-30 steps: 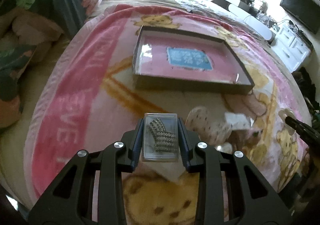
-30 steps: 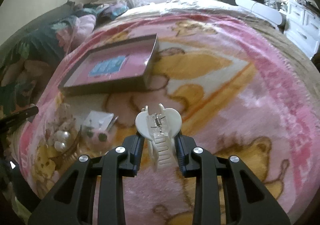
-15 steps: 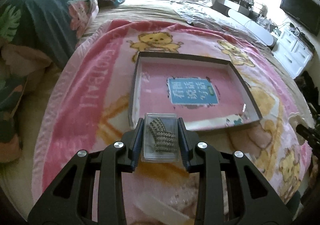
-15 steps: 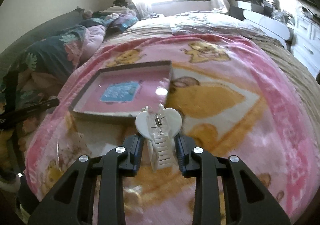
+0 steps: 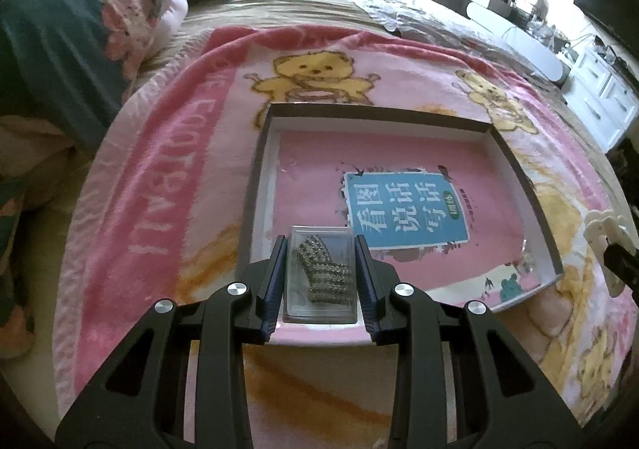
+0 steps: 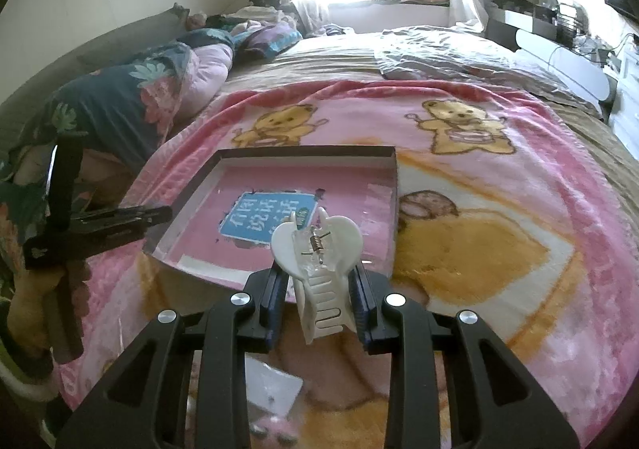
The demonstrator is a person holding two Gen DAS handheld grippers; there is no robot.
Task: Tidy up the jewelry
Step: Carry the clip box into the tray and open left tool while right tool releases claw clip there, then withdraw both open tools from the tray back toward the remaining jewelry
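My left gripper [image 5: 320, 245] is shut on a small clear plastic case [image 5: 320, 281] holding a rhinestone piece, and hangs over the near left corner of the shallow dark-rimmed box [image 5: 255, 185], whose floor is pink with a blue label. My right gripper [image 6: 319, 273] is shut on a white heart-shaped hair claw [image 6: 317, 249], just short of the same box [image 6: 393, 185] at its near edge. The left gripper [image 6: 155, 215] shows as a dark shape at the left of the right wrist view. The claw's tip [image 5: 603, 223] peeks in at the right edge of the left wrist view.
The box lies on a pink bear-print blanket [image 5: 167, 153] spread over a bed. A white card with earrings [image 6: 275, 389] and a pink trinket [image 6: 271, 433] lie on the blanket under the right gripper. Dark floral bedding [image 6: 120, 105] is piled at the left; white drawers [image 5: 599, 101] stand at the right.
Both grippers have travelled forward toward the box with their loads. The left one has come over the box's near corner; the loose jewelry pile has dropped out of its view.
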